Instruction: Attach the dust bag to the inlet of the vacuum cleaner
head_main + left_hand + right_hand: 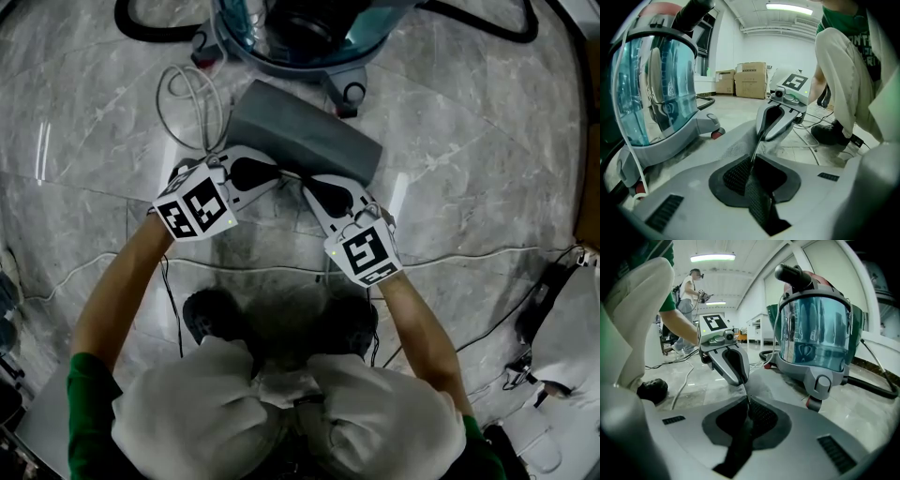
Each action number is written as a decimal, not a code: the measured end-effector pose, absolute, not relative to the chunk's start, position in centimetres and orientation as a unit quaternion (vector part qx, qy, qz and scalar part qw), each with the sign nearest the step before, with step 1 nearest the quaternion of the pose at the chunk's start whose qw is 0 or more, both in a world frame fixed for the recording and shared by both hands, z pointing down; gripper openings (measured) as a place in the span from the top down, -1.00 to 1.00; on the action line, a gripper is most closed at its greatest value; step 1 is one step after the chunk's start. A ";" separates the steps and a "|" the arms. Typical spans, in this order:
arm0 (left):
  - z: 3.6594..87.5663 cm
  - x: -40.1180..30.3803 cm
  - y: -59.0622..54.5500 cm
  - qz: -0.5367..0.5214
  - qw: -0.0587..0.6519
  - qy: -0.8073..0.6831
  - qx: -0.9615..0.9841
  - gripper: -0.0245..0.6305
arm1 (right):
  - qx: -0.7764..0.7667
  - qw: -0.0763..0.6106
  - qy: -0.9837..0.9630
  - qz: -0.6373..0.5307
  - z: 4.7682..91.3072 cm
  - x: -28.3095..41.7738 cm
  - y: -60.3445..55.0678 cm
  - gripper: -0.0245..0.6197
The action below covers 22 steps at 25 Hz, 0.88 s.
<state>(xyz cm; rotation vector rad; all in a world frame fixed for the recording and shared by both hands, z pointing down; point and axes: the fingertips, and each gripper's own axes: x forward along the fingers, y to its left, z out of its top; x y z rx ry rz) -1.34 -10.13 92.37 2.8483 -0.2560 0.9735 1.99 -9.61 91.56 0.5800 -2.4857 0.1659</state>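
The grey dust bag (309, 136) lies flat on the marble floor in front of the vacuum cleaner (291, 37), whose blue-green see-through drum (651, 93) (818, 333) stands upright on its wheels. Both grippers meet at the bag's near edge. My left gripper (272, 175) (751, 161) is shut on the bag's thin edge, which runs between its mesh pads. My right gripper (307, 185) (749, 404) faces it, almost tip to tip, and is shut on the same thin edge. The vacuum's inlet is hidden in every view.
A white cord (192, 98) lies looped to the left of the bag. A black hose (487, 28) curves behind the vacuum. More cables and gear (553, 309) lie at the right. Cardboard boxes (750, 79) stand far off. Another person (689, 291) stands in the background.
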 end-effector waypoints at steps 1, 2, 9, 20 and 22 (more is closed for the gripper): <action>92.4 -1.3 -10.3 0.319 0.062 -0.086 0.942 0.80 | 0.218 0.285 -0.931 0.065 91.5 2.0 -9.8 0.84; 92.3 -1.3 -10.5 0.316 0.064 -0.088 0.943 0.80 | 0.218 0.283 -0.931 0.068 91.4 2.0 -10.0 0.84; 91.8 -0.9 -11.2 0.310 0.076 -0.102 0.942 0.79 | 0.215 0.288 -0.931 0.064 91.3 2.2 -10.5 0.84; 86.4 -0.3 -11.4 0.289 0.012 -0.115 0.950 0.85 | 0.225 0.271 -0.936 -0.015 85.8 3.2 -11.5 0.84; 84.0 -0.1 -12.1 0.277 -0.007 -0.123 0.953 0.85 | 0.230 0.259 -0.938 -0.038 83.6 3.1 -12.1 0.84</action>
